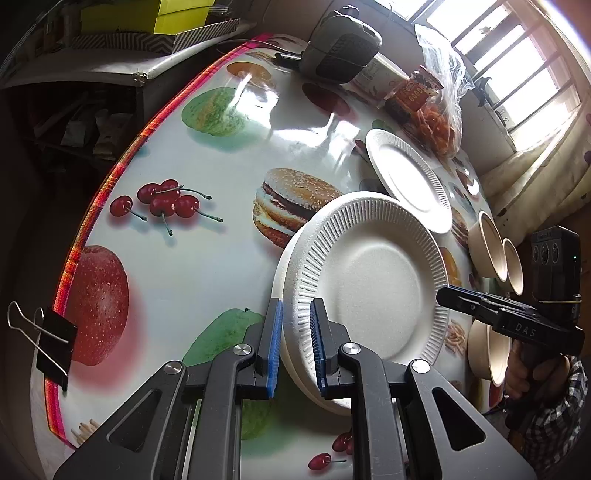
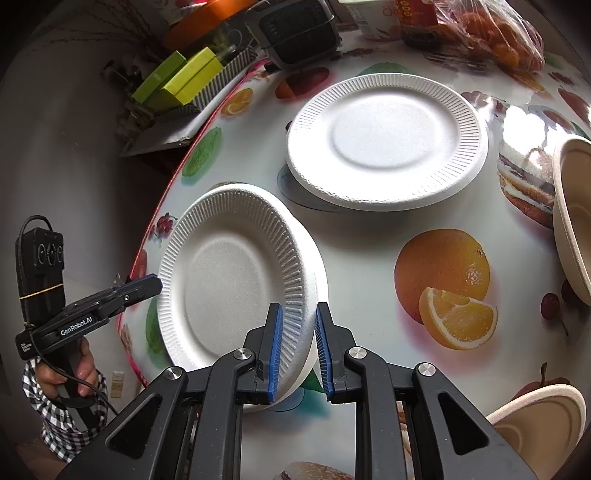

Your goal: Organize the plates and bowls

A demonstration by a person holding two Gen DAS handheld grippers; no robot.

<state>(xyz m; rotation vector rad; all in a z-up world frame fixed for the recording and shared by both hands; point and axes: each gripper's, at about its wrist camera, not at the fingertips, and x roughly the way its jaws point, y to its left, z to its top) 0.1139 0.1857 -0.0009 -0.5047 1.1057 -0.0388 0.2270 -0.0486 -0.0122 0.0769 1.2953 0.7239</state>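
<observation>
A stack of two white foam plates (image 1: 373,284) (image 2: 225,280) is held between both grippers, over the fruit-print table (image 1: 207,266). My left gripper (image 1: 297,343) is shut on the stack's near rim; in the right wrist view it (image 2: 153,286) shows at the far left rim. My right gripper (image 2: 299,347) is shut on the opposite rim and appears in the left wrist view (image 1: 443,295) at the right. A single white foam plate (image 1: 406,177) (image 2: 384,140) lies flat beyond the stack. Beige bowls (image 1: 491,247) (image 2: 572,214) stand to the right, and one more (image 1: 484,350) (image 2: 539,417) sits nearer.
A black boxy device (image 1: 340,51) (image 2: 295,29), a jar (image 1: 413,92) and a bag of orange fruit (image 1: 439,122) (image 2: 491,33) stand at the table's back. A binder clip (image 1: 51,339) grips the left table edge. Yellow-green boxes (image 1: 147,14) sit on a shelf beyond.
</observation>
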